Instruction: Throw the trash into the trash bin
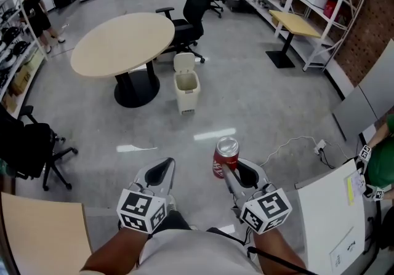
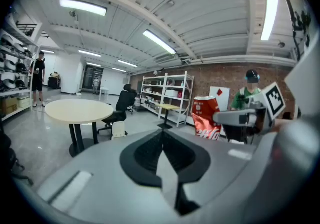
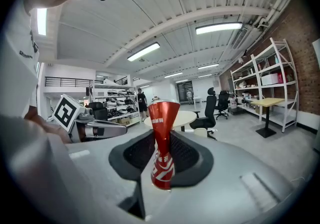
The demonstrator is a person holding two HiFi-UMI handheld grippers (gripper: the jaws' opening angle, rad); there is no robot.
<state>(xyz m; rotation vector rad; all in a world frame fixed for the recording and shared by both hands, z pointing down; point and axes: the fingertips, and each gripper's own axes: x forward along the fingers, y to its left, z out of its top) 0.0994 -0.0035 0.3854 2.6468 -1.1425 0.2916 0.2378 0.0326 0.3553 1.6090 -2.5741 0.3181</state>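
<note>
My right claw (image 1: pixel 233 172) is clamped on the red can (image 1: pixel 225 157), pinching its waist above the floor; my left claw (image 1: pixel 161 170) is closed, empty; the bin (image 1: pixel 186 88) stands well ahead, lid up, beside the round table (image 1: pixel 123 40).

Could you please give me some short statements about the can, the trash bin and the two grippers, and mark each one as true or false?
1. The right gripper is closed on a dented red can. True.
2. The left gripper holds a plastic bottle. False: its jaws are together with nothing between them.
3. The trash bin stands on the floor beside the round table, with its lid up. True.
4. The can lies inside the trash bin. False: it is in the right gripper, well short of the bin.
</note>
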